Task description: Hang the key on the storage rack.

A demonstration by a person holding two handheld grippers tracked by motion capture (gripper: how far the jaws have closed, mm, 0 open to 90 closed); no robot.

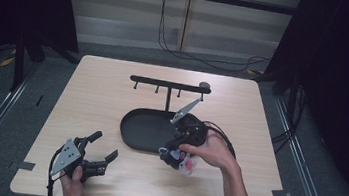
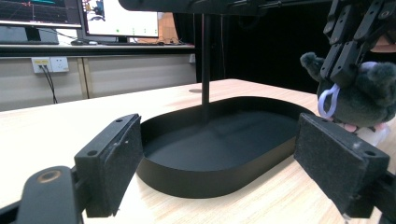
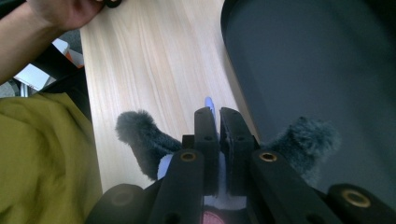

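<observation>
wooden table (image 1: pixel 113 85) carries one black oval tray (image 1: pixel 133 128) with one upright post and a crossbar (image 1: pixel 164 82) bearing small hooks, i count four. two grippers are at work. one plush toy (image 1: pixel 186 156), dark grey and fuzzy with two ears, a pale lilac loop (image 2: pixel 328 100) on top and a bit of pink and white at its underside, hangs just beside the tray's near right edge, above the table. right gripper (image 3: pixel 215 122) has its jaws pinched together on that loop. left gripper (image 2: pixel 219 158) sits low at the table's near left corner, jaws spread wide with nothing between them, well apart from the toy.
</observation>
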